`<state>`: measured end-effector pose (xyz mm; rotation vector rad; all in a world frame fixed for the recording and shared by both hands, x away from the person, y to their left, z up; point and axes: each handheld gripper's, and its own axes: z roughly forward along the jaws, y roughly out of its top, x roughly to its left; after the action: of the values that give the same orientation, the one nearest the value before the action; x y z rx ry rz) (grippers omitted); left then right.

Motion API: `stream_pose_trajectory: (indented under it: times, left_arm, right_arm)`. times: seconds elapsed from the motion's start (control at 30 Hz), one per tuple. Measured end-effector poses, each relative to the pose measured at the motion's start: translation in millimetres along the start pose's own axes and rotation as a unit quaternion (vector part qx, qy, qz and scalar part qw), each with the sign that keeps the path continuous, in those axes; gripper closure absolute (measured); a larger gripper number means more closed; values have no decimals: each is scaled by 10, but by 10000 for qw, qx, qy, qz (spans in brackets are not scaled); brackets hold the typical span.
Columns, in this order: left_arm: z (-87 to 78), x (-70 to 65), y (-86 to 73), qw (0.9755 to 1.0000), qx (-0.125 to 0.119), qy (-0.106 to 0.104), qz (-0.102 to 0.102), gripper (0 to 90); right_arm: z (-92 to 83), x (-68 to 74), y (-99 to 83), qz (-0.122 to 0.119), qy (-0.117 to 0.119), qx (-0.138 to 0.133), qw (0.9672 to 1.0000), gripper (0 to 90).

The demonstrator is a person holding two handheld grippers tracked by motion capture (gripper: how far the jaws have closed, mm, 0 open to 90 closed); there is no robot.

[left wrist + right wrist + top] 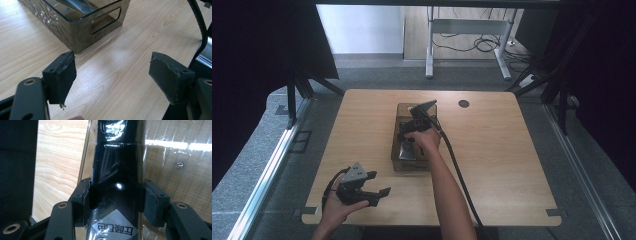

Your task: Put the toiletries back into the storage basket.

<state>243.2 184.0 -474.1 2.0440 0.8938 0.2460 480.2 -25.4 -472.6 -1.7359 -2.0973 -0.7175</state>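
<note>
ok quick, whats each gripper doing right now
left gripper: open, holding nothing, above the table.
right gripper: shut on a glossy black packet in the clear bin.

Grey carpeted floor, dark curtains either side, white-legged desk behind, cables underneath

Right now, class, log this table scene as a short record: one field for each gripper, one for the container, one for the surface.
left gripper: open, holding nothing, held over the near left part of the table
right gripper: shut on the glossy black plastic-wrapped package, inside the bin
smoky transparent rectangular plastic bin: upright at mid-table, handle slot in its end wall
light wooden table: round dark hole near the far edge
</note>
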Motion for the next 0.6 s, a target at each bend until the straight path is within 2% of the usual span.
stream_pose_trajectory:
  times: [0.13, 0.6]
  left_arm:
    - [4, -7, 1, 10000, 11, -12, 23, 219]
    - [13, 4, -9, 10000, 26, -4, 1, 219]
  right_arm:
    - [12, -24, 4, 106, 18, -28, 9999, 462]
    - [61, -67, 11, 183, 22, -32, 9998, 461]
